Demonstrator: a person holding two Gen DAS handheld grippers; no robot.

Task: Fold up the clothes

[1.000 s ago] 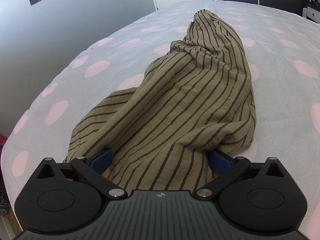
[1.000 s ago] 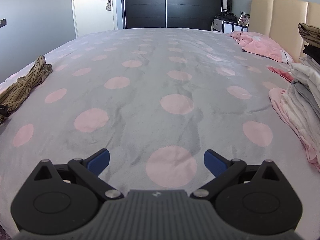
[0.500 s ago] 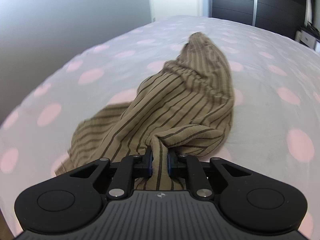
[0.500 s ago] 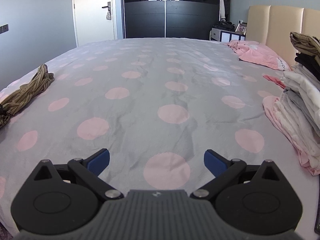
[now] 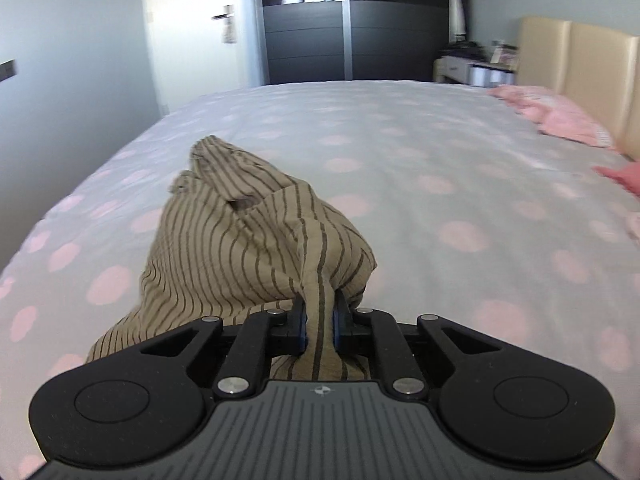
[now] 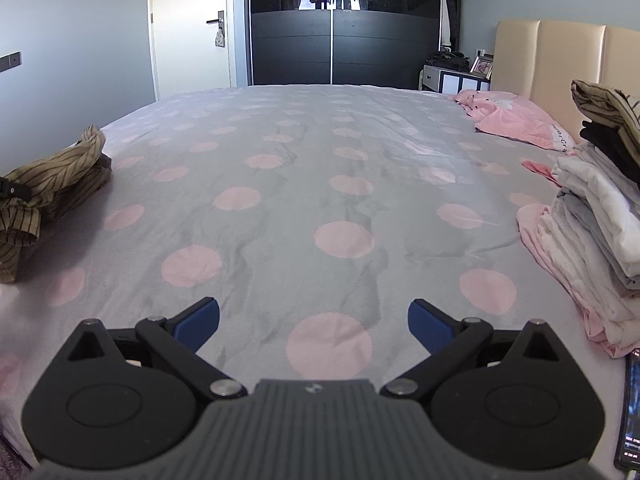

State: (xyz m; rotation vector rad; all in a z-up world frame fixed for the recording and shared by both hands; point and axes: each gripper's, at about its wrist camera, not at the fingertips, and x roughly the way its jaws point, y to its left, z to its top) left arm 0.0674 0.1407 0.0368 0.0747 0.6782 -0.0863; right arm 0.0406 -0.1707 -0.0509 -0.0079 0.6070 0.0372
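A tan garment with dark stripes [image 5: 248, 248] lies bunched on the grey bed with pink dots [image 5: 420, 152]. My left gripper [image 5: 319, 322] is shut on a fold of its near edge and holds it lifted off the bed. In the right wrist view the same garment [image 6: 52, 184] is at the far left. My right gripper [image 6: 313, 322] is open and empty, low over the bed's near middle.
A stack of folded clothes [image 6: 596, 216] sits at the right edge of the bed. A pink pillow [image 6: 516, 118] lies by the beige headboard [image 6: 548, 52]. A dark wardrobe [image 6: 340, 24] and a door [image 6: 192, 28] are beyond the bed. A phone [image 6: 630, 412] lies at the near right.
My left gripper closed on the striped garment's edge, then lifted and turned right, bunching the cloth up. My right gripper stayed open and tilted up slightly.
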